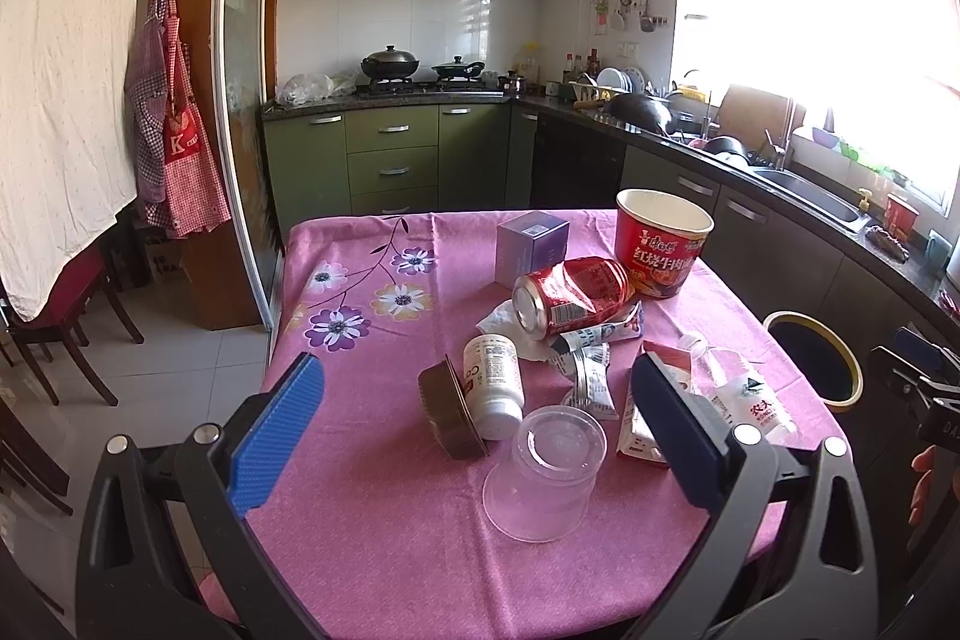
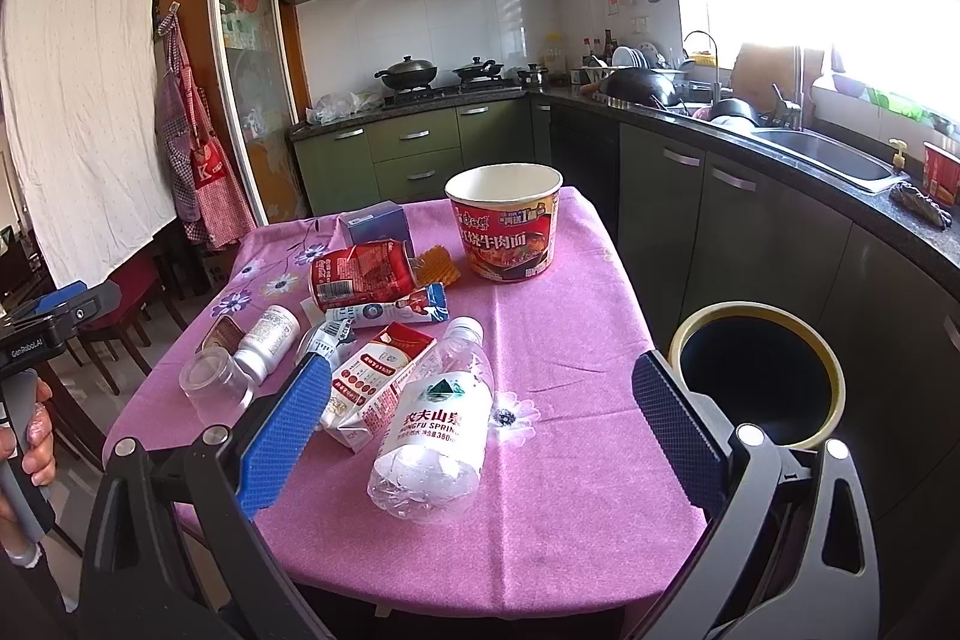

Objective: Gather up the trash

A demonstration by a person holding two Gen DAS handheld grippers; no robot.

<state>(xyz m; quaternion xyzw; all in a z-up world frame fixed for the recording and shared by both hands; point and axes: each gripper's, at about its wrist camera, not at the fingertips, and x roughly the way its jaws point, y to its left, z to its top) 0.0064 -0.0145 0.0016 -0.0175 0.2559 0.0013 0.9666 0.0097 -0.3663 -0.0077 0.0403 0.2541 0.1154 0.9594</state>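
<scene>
Both my claws hang spread over the pink-clothed table (image 2: pixel 540 460), gripping nothing. Between the right gripper's (image 2: pixel 480 436) fingers lies a crumpled water bottle (image 2: pixel 435 430), touching a red-white carton (image 2: pixel 375 385). Ahead of my left gripper (image 1: pixel 474 436) a clear plastic cup (image 1: pixel 543 472) lies tipped beside a white pill bottle (image 1: pixel 495 382). Off the table's right edge stands the black bin (image 2: pixel 756 376).

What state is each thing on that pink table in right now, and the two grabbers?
Red crushed soda can: lying, dented.
Clear plastic water bottle: lying, capless.
Clear plastic cup: tipped over.
Red noodle bowl: upright, open.
White pill bottle: lying.
Left gripper: open, empty.
Right gripper: open, empty.
</scene>
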